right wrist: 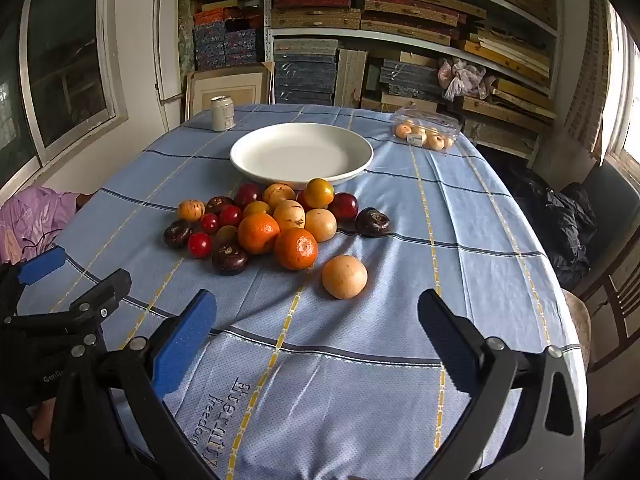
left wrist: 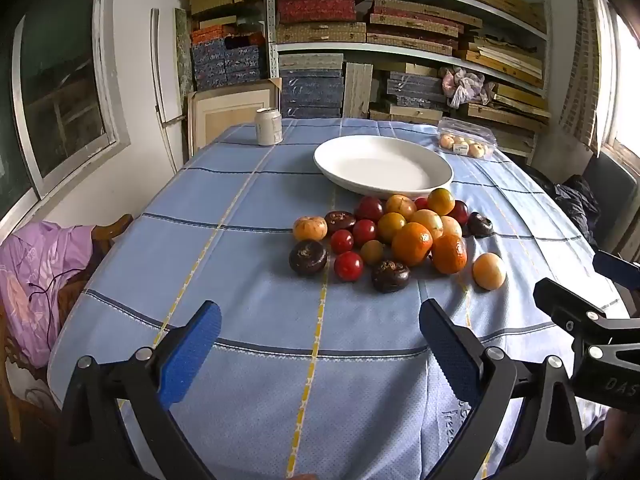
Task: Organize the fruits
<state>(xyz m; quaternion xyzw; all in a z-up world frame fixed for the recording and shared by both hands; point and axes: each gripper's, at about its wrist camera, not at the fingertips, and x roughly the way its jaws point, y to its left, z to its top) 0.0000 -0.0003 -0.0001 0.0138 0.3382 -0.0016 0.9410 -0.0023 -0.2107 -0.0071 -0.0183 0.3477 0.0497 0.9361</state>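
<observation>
At the far left a pink cloth lies over a wooden chair beside the table, and a pale can stands upright near the table's far left corner. My left gripper hangs above the near edge of the blue checked tablecloth, its 2 blue-padded fingers spread wide with nothing but cloth between them. Ahead of it, toward the middle of the table, sits the pile of fruit: small red ones, dark brown ones, yellow ones and 2 oranges packed together and touching. 1 pale orange fruit lies alone just right of the pile, on its near side. Behind the pile, its rim right against the farthest fruits, stands the white plate, holding nothing. My right gripper hovers over the near edge too, beside the left one, its fingers also wide apart and gripping nothing, with the lone pale fruit just ahead of it. At the far right corner a clear plastic box holds small pale fruits
</observation>
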